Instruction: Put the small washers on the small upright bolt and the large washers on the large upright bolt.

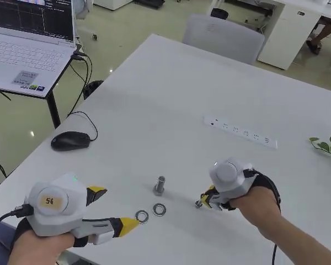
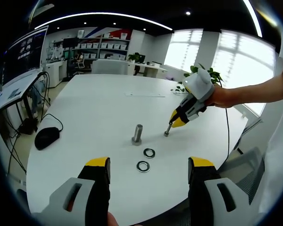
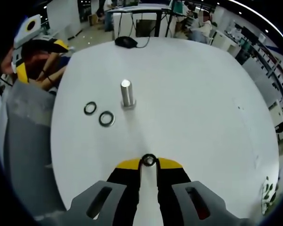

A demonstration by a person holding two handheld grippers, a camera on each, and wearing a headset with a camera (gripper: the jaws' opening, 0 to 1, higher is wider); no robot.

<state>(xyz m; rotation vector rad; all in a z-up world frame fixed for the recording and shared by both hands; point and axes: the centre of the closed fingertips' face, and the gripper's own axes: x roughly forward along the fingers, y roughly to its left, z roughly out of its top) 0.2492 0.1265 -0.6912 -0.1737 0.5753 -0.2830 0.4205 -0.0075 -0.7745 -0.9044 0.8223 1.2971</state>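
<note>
A small washer [image 3: 148,160] is clamped between the jaws of the right gripper [image 1: 202,202], at the top of the small upright bolt [image 2: 167,133], near the table's [image 1: 171,99] near edge. The large upright bolt [image 1: 160,186] is stood close by, with two large washers [image 1: 159,209] laid flat toward that edge. The left gripper [image 1: 115,208] is held there with its jaws apart.
</note>
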